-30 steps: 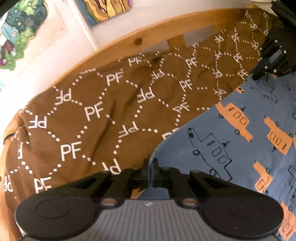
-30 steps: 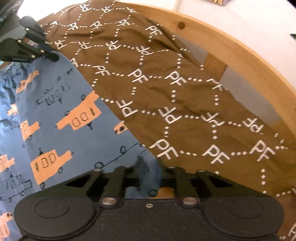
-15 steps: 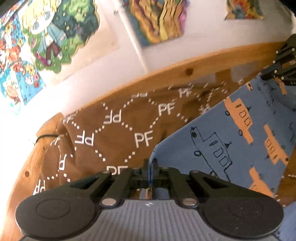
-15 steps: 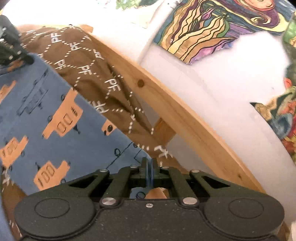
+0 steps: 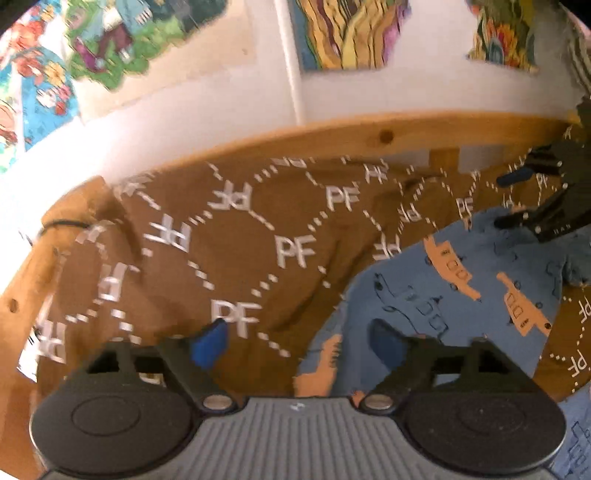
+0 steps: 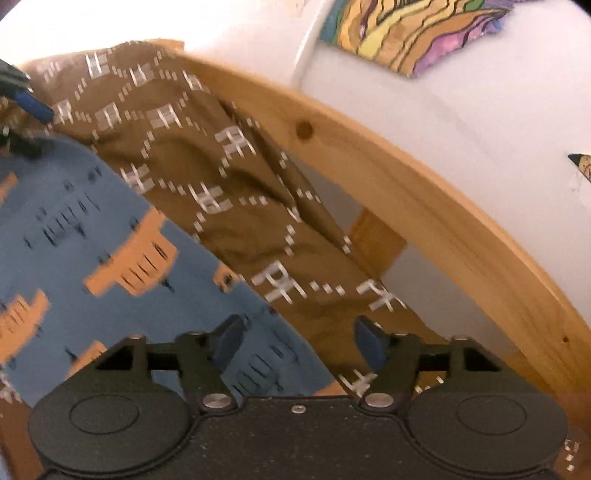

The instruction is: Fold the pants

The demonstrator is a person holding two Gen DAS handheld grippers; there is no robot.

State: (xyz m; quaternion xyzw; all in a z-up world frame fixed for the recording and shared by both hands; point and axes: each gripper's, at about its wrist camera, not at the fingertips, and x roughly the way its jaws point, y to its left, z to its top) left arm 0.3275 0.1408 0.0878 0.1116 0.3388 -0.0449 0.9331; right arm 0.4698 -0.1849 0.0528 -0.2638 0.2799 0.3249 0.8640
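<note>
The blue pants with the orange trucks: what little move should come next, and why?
Probably draw both grippers back. The left gripper and right gripper have jaws opening with no cloth pinched, and the blue pants lie on the brown blanket, so this fold looks laid.

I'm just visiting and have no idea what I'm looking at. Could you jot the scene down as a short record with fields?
Garment: blue pants with orange vehicle print, lying on the cover
Cover: brown bedspread printed with white PF letters
Frame: wooden bed rail behind the cover
Wall: white, with colourful posters
Left gripper: jaws opening, pads clear of the cloth
Right gripper: jaws opening, pads clear of the cloth
</note>
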